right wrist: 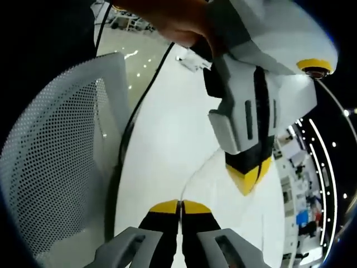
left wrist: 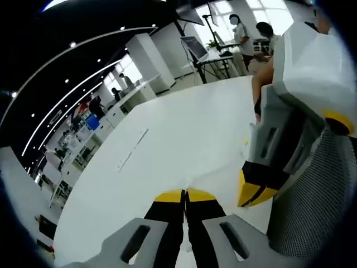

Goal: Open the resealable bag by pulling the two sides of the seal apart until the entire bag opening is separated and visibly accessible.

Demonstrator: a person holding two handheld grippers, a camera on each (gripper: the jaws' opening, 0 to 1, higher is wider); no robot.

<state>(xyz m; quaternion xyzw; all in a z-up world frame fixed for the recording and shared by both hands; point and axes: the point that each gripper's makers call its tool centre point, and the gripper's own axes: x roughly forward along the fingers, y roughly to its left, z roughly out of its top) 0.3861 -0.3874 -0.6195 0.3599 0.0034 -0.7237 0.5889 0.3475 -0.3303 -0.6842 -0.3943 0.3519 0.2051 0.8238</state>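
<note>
Left gripper view: the left gripper (left wrist: 185, 195) rises from six o'clock with its yellow-tipped jaws pressed together, apparently pinching a thin, clear film, the resealable bag (left wrist: 192, 180), whose faint edge shows just above the tips against the white table (left wrist: 167, 139). At three o'clock the right gripper (left wrist: 252, 190) comes in, its jaws also together, tips pointing down beside the left one. A white mesh chair back (left wrist: 318, 201) sits at four o'clock; people stand by desks at one o'clock.

Right gripper view: the right gripper (right wrist: 179, 207) stands at six o'clock, jaws closed on what looks like the bag's edge; a faint curved line of the film (right wrist: 195, 170) runs up toward one o'clock. The left gripper (right wrist: 246, 174) hangs in from one o'clock, held by a hand (right wrist: 178, 19) at twelve, its jaws together. The mesh chair back (right wrist: 50, 167) takes nine o'clock, a black cable (right wrist: 131, 123) running beside it.

Judging from this, each gripper has one side of the seal and the pull is about to begin or just starting. The next move calls for drawing the two grippers steadily apart, without the thin film slipping.
</note>
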